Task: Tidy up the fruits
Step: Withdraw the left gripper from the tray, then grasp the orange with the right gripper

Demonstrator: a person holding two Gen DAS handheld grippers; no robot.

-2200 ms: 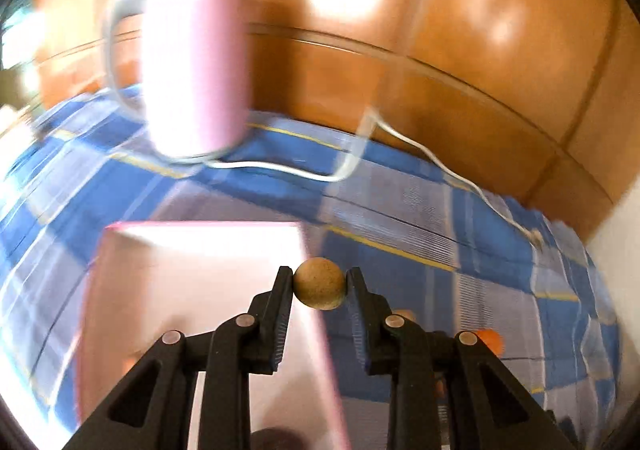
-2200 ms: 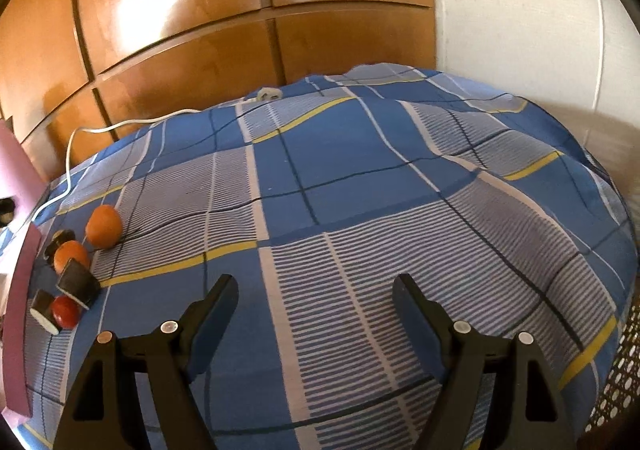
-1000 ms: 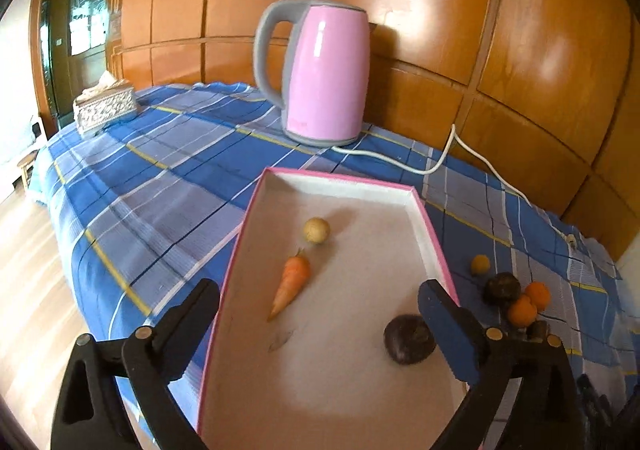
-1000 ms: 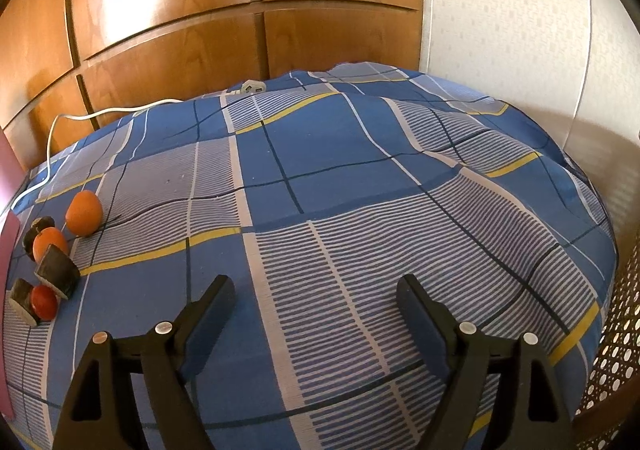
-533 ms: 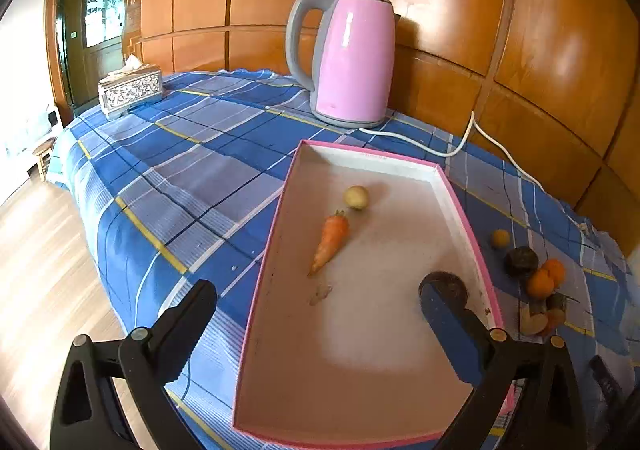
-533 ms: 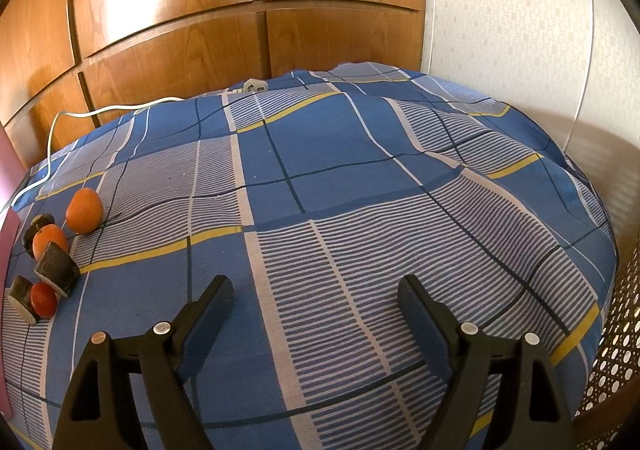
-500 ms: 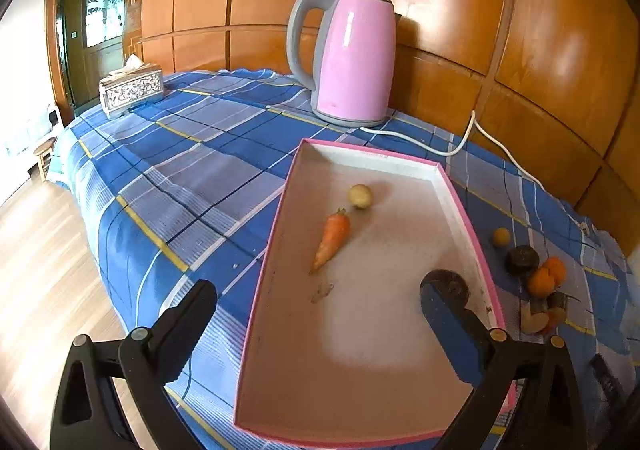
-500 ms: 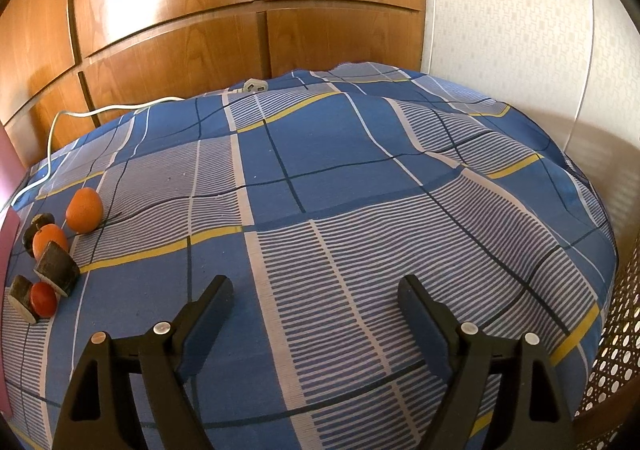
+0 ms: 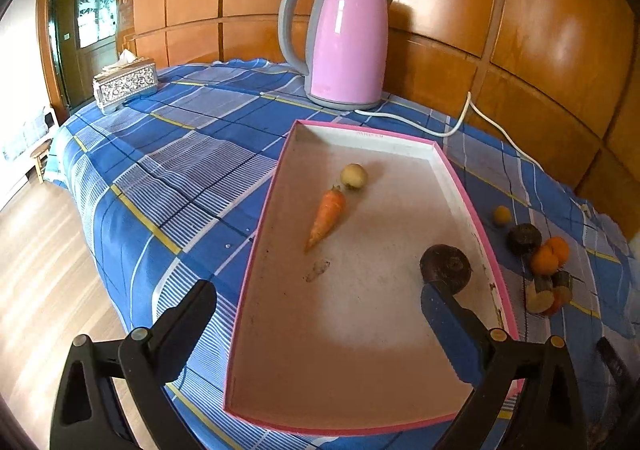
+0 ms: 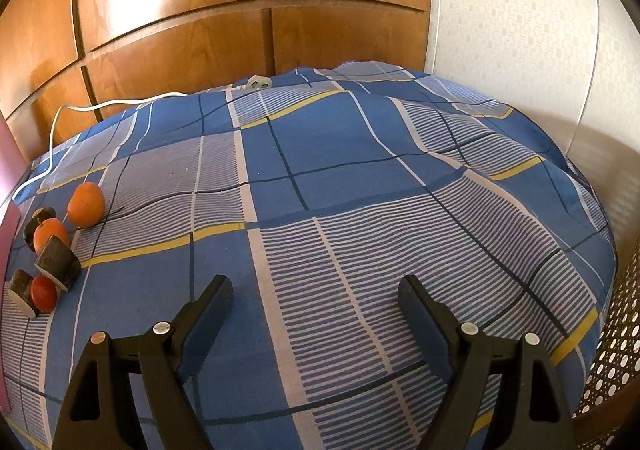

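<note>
tray [image 9: 460, 186]: pink-rimmed, now holds the pale round fruit [image 9: 353, 175] at 12 o'clock of the carrot [image 9: 327, 217], released there seconds ago.
loose fruits [image 9: 545, 259]: outside the tray's 3 o'clock rim, awaiting sorting.
left gripper [image 9: 316, 302]: wide open, empty.
right gripper [image 10: 314, 300]: wide open, empty.
</note>
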